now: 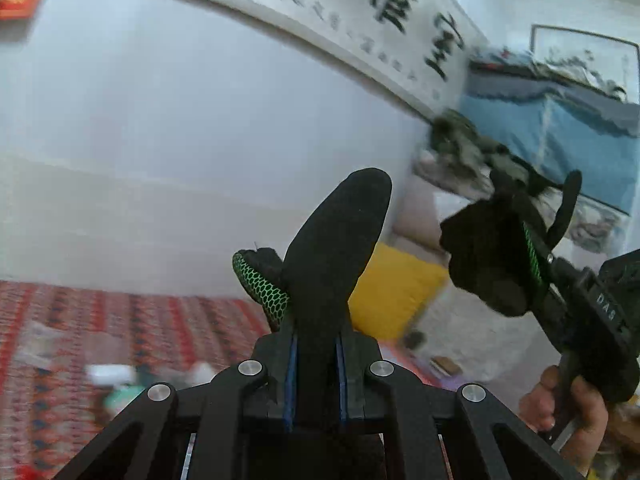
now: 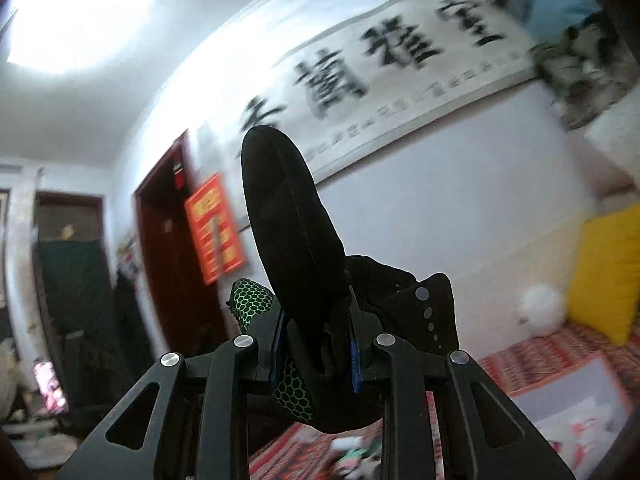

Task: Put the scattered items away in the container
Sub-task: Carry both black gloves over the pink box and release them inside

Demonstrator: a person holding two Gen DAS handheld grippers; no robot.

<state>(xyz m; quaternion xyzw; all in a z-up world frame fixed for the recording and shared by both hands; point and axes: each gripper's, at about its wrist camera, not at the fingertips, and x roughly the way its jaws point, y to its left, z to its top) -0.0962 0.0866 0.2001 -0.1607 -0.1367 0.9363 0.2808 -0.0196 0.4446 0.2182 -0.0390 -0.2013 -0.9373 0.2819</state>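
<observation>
Both hand-held grippers clamp black cloth.

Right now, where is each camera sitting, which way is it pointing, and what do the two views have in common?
Left wrist: on the left gripper, tilted up at the white wall; shows its black fingers pressed together, plus the right gripper and the hand holding it.
Right wrist: on the right gripper, tilted up toward wall and ceiling; shows its own fingers closed around black fabric.
Shared: the calligraphy scroll, yellow cushion and red patterned cover.
</observation>
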